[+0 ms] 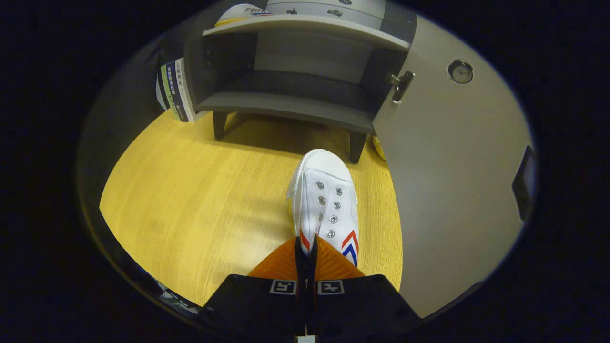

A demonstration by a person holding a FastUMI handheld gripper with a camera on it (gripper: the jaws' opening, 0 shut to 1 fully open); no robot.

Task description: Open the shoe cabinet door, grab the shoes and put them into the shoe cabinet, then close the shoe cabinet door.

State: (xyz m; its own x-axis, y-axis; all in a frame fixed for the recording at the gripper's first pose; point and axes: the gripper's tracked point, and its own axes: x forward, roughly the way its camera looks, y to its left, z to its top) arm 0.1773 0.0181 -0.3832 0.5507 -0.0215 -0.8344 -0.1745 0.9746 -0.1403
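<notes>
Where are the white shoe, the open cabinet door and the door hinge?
white shoe (324, 200): gripper view, eyelet panel, heel pinched in shut jaws.
cabinet door (448, 190): gripper view, inner face.
door hinge (401, 85): gripper view, metal arm.

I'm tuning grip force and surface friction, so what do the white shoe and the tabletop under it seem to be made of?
The white shoe, its edge pinched between the closed fingers of the gripper, looks like matte woven canvas, with shiny metal eyelets. The tabletop looks like wood or wood-grain laminate: yellow, fine straight grain, soft sheen.
</notes>
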